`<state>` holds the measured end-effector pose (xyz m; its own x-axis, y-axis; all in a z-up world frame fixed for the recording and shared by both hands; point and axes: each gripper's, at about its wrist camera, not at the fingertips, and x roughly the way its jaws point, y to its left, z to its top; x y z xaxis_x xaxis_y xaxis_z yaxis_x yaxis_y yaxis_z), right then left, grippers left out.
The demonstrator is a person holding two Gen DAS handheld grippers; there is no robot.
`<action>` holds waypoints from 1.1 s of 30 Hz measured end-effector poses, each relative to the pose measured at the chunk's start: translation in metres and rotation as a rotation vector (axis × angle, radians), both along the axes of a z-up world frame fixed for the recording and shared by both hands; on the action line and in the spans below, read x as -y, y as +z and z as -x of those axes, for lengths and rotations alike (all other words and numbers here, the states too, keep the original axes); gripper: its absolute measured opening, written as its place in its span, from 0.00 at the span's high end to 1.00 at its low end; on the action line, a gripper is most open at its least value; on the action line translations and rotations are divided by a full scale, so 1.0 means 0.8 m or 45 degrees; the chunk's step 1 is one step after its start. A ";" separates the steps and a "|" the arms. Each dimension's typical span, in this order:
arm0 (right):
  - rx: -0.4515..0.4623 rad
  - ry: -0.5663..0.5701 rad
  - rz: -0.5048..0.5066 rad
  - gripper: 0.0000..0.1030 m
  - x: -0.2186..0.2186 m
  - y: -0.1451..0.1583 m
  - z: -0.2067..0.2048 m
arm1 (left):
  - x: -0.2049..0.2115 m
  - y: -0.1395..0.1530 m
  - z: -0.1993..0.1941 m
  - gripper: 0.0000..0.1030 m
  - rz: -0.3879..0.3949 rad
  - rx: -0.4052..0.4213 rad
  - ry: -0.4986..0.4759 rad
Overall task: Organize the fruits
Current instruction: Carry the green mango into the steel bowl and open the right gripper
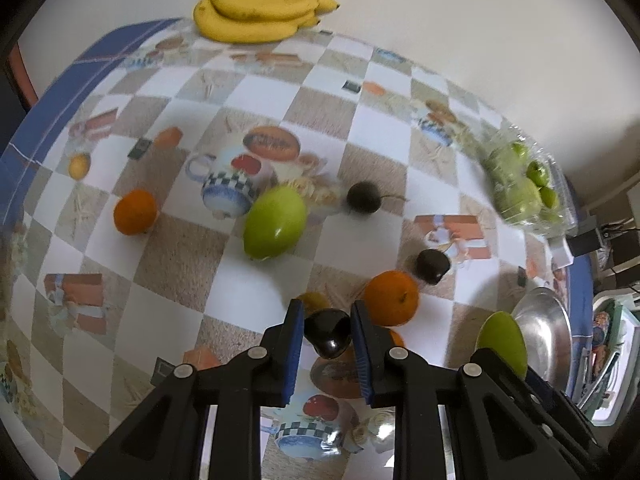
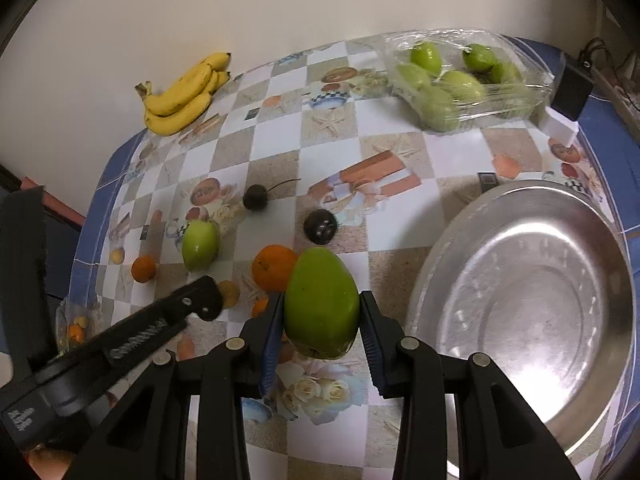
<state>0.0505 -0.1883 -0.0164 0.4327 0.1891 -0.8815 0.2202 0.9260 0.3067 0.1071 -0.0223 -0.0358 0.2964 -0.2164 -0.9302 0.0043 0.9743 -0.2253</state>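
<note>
While both tools point steeply down at the counter [image 2: 336, 128], each carries a fruit. The left hand-held gripper [image 1: 326, 330] is clenched on a small dark glossy fruit [image 1: 327, 332], its blue pads [image 1: 295, 340] pressing both sides. The right hand-held gripper [image 2: 320, 320] is grasping a large green mango [image 2: 321, 304], held upright between its pads just beside the rim of the steel bowl [image 2: 520, 300].

The counter carries a checked, printed cloth with a blue border. Loose fruit lies on it as follows:

- A second green mango [image 1: 275, 223] lies near the middle, with a small orange [image 1: 134, 212] well to its left.
- A larger orange [image 1: 391, 298] sits just beyond the left tool's fingertips.
- Two more dark fruits [image 1: 363, 197] [image 1: 433, 266] lie apart from each other, one with a thin stem.
- A bunch of bananas [image 1: 256, 10] rests at the far edge against the wall.
- A clear plastic pack of green fruits [image 2: 460, 80] stands at the far right corner, next to a black and white box [image 2: 568, 96].

The bowl appears empty, its base showing bare metal.
</note>
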 end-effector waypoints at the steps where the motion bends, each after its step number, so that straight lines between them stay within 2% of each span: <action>1: -0.006 -0.014 0.010 0.63 0.004 -0.001 0.001 | 0.004 0.004 0.000 0.75 0.002 0.011 -0.008; 5: -0.014 -0.091 0.050 0.63 0.034 0.001 0.009 | 0.020 0.017 0.004 0.75 0.002 0.044 -0.047; 9: -0.040 -0.230 0.110 0.63 0.080 -0.001 0.021 | 0.050 0.027 0.009 0.75 0.017 0.069 -0.126; 15: -0.068 -0.424 0.139 0.63 0.148 -0.002 0.044 | 0.117 0.040 0.032 0.75 0.037 0.108 -0.306; 21: -0.085 -0.548 0.147 0.63 0.198 -0.005 0.065 | 0.193 0.049 0.065 0.75 0.056 0.167 -0.518; 26: -0.106 -0.581 0.156 0.62 0.212 -0.011 0.073 | 0.230 0.040 0.078 0.75 0.024 0.174 -0.612; 33: -0.155 -0.572 0.163 0.62 0.212 -0.030 0.068 | 0.248 0.009 0.080 0.75 -0.010 0.123 -0.633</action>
<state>-0.0035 -0.3580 -0.0403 0.3387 -0.1066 -0.9348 0.6344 0.7596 0.1433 0.0434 -0.2207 -0.0288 0.2438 -0.3463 -0.9059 0.4883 0.8509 -0.1938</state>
